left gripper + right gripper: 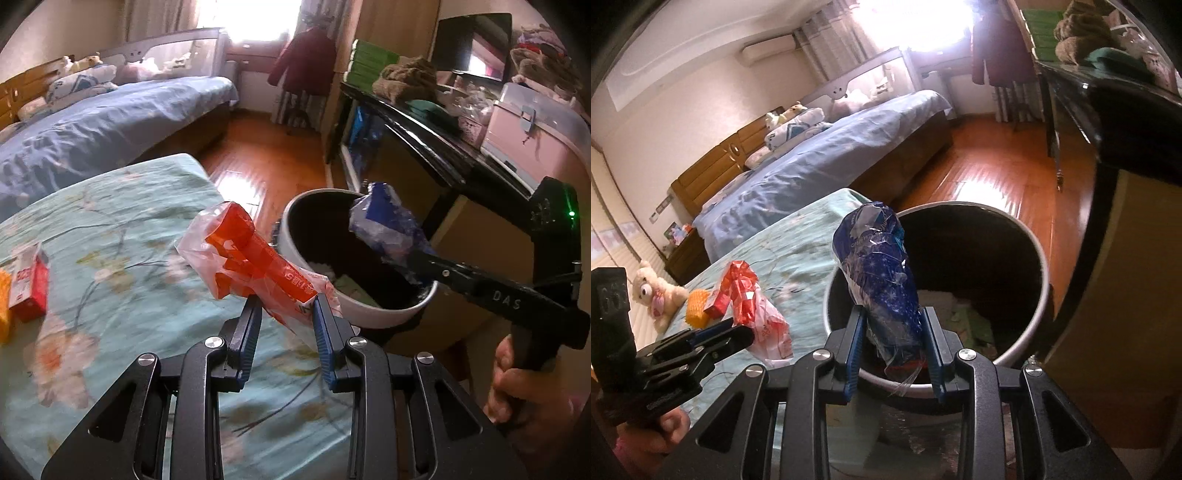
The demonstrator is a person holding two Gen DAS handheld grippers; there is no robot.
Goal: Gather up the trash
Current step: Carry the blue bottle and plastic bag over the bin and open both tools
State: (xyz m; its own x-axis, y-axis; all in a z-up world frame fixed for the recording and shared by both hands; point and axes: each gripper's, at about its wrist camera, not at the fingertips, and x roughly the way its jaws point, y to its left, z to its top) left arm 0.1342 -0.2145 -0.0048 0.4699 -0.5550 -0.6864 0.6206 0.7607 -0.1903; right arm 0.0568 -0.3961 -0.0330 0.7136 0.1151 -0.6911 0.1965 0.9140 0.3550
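Observation:
My left gripper (286,306) is shut on a crumpled red and clear plastic wrapper (240,254), held above the edge of the floral bedspread (110,221). The same wrapper (750,295) and left gripper (738,332) show at the lower left of the right wrist view. My right gripper (894,321) is shut on a crumpled blue wrapper (882,269) and holds it over the near rim of the round white trash bin (1043,295). In the left wrist view the blue wrapper (384,225) hangs over the bin (369,310), which has some trash at its bottom.
A red carton (31,291) and a yellow object (3,310) lie on the bedspread at left. A teddy bear (653,291) sits further off. A dark desk (424,136) with clutter stands right of the bin. A blue bed (110,122) and wooden floor (266,162) lie beyond.

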